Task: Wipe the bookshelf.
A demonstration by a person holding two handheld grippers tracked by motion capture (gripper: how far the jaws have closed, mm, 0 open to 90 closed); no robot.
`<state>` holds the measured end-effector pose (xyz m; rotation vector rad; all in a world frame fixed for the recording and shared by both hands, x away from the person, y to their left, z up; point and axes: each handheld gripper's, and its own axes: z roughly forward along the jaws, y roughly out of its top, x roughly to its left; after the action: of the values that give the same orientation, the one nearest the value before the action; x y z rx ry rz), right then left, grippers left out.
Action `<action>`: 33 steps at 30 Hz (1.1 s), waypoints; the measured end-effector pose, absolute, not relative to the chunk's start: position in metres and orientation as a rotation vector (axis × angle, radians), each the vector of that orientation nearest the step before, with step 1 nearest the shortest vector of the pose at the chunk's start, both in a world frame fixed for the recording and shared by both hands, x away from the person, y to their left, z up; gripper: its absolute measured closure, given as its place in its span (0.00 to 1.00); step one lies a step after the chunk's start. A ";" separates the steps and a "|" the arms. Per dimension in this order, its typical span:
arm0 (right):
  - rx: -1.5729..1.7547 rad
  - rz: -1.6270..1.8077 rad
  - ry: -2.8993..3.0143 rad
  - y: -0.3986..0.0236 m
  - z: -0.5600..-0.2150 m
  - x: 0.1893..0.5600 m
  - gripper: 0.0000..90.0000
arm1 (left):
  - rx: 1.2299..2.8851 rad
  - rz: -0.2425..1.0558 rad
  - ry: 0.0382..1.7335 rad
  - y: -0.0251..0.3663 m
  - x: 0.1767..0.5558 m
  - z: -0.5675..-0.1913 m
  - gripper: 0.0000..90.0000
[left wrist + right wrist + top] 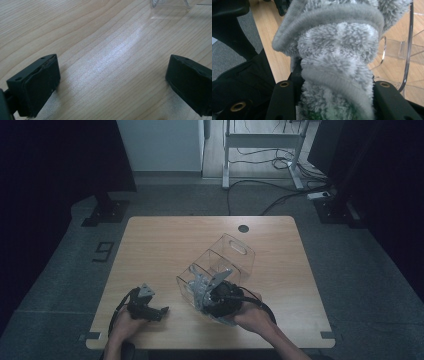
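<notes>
Grey fluffy cloth (pixel 337 60) clamped in right tool (pixel 332 100), left tool (pixel 110 82) wide open

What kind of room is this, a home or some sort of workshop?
Most likely a lab or test studio, not a home: a bare wooden table on grey carpet, black curtains around it, and cables trailing across the floor.

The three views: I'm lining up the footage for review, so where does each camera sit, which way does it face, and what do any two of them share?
High view: above the person's side, looking forward and down on the wooden table; forearms, left gripper and right gripper show.
Left gripper view: rides the left gripper, faces bare tabletop between open jaws.
Right gripper view: rides the right gripper, its jaws clamped on a grey fluffy cloth.
Shared: the clear plastic bin shows in all three views.
</notes>
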<state>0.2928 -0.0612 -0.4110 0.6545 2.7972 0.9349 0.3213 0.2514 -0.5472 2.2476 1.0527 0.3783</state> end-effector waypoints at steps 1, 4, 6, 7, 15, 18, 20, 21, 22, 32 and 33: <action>0.667 0.942 2.799 -0.063 -0.413 0.292 0.61 | 2.248 0.378 1.053 0.251 0.321 -0.547 0.00; 0.683 0.957 2.806 -0.066 -0.419 0.292 0.62 | 2.248 0.377 1.054 0.251 0.321 -0.547 0.00; 0.694 0.951 2.806 -0.069 -0.425 0.292 0.63 | 2.248 0.378 1.052 0.251 0.321 -0.547 0.00; 0.698 0.944 2.811 -0.070 -0.428 0.292 0.63 | 2.248 0.377 1.052 0.251 0.321 -0.547 0.00; 0.709 0.942 2.809 -0.072 -0.452 0.292 0.63 | 2.246 0.378 1.055 0.251 0.321 -0.547 0.00; 0.706 0.942 2.805 -0.072 -0.457 0.291 0.64 | 2.246 0.378 1.055 0.251 0.321 -0.547 0.00; 0.707 0.941 2.798 -0.072 -0.460 0.290 0.64 | 2.247 0.378 1.055 0.251 0.321 -0.547 0.00; 0.709 0.940 2.798 -0.072 -0.462 0.290 0.64 | 2.247 0.378 1.055 0.251 0.321 -0.547 0.00; 0.710 0.939 2.796 -0.071 -0.463 0.290 0.64 | 2.246 0.378 1.055 0.251 0.321 -0.547 0.00; 0.727 0.927 2.803 -0.071 -0.478 0.289 0.64 | 2.245 0.378 1.055 0.251 0.321 -0.547 0.00; 0.719 0.908 2.804 -0.070 -0.481 0.289 0.64 | 2.246 0.378 1.055 0.251 0.321 -0.547 0.00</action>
<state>0.2893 -0.0705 -0.4808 0.7187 2.8036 0.9078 0.3212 0.2514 -0.5473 2.2456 1.0547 0.3781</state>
